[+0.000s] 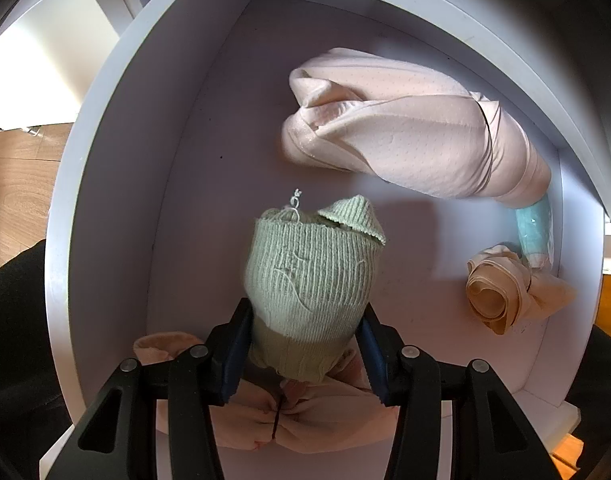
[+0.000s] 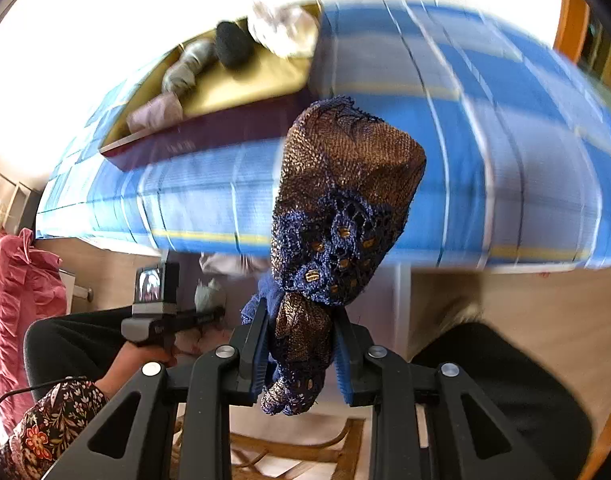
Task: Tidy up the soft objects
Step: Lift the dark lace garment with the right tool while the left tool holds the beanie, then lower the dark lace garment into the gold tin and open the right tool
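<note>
My left gripper [image 1: 305, 324] is shut on a rolled pale green knit piece [image 1: 311, 272] and holds it over the inside of a white drawer [image 1: 105, 184]. In the drawer lie a large pale pink rolled fabric [image 1: 413, 140], a small peach roll [image 1: 501, 292], a light blue roll [image 1: 533, 232] and a pink bundle [image 1: 305, 416] under my fingers. My right gripper [image 2: 301, 328] is shut on a blue and gold lace bundle [image 2: 341, 208] and holds it up in front of a bed with a blue checked cover [image 2: 485, 152].
A yellow tray [image 2: 245, 80] on the bed carries grey, black, pink and white soft items. The other hand with the left gripper [image 2: 169, 320] shows at lower left. A pink bag [image 2: 21, 280] stands at far left. Wooden floor lies beside the drawer.
</note>
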Demonstrator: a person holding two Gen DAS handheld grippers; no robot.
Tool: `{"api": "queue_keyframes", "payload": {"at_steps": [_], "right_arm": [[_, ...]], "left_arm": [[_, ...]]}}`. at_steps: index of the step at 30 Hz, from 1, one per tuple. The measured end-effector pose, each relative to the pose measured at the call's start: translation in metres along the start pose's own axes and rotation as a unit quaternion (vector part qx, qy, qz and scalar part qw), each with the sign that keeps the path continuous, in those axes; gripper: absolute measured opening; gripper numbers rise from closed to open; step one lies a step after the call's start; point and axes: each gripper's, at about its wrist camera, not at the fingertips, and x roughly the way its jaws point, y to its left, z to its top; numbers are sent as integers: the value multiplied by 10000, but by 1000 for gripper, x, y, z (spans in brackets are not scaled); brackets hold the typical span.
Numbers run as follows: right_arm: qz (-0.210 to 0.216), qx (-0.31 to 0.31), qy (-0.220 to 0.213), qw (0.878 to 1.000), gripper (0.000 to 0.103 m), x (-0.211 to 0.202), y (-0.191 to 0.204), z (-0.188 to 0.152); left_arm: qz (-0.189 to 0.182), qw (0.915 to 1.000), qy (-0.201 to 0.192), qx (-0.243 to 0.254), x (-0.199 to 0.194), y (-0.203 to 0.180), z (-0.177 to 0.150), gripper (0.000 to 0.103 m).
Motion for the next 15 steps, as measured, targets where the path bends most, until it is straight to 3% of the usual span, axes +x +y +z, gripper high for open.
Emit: {"api": "queue_keyframes", "payload": {"at_steps": [15], "right_arm": [[-559, -783, -682, 9930, 27, -36, 34, 67]], "left_arm": [[20, 10000, 13, 21, 1, 1, -2, 51]]}}
